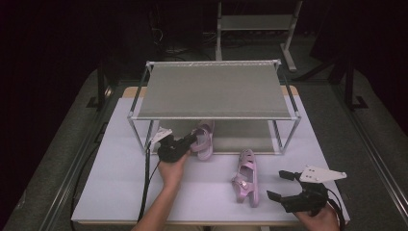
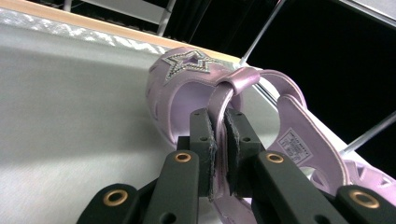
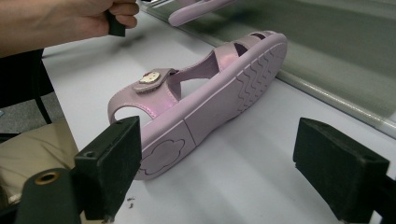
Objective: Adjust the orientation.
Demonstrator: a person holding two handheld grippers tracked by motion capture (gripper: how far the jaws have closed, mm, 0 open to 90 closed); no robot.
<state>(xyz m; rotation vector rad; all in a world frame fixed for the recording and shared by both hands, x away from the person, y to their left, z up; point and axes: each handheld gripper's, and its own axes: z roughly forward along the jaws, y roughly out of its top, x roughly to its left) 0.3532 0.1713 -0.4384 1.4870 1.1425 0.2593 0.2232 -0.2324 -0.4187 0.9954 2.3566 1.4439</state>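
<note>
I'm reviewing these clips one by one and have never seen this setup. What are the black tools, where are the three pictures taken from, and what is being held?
A person holds two hand-operated clamps. The high view looks down on the white table; the other two pictures come from cameras riding on each clamp. The left gripper is shut on the back strap of a pink star-decorated sandal, at the lower shelf of a grey metal-framed shoe rack. A second pink sandal lies on its side on the table, sole towards the right gripper, which is open and holds nothing.
</note>
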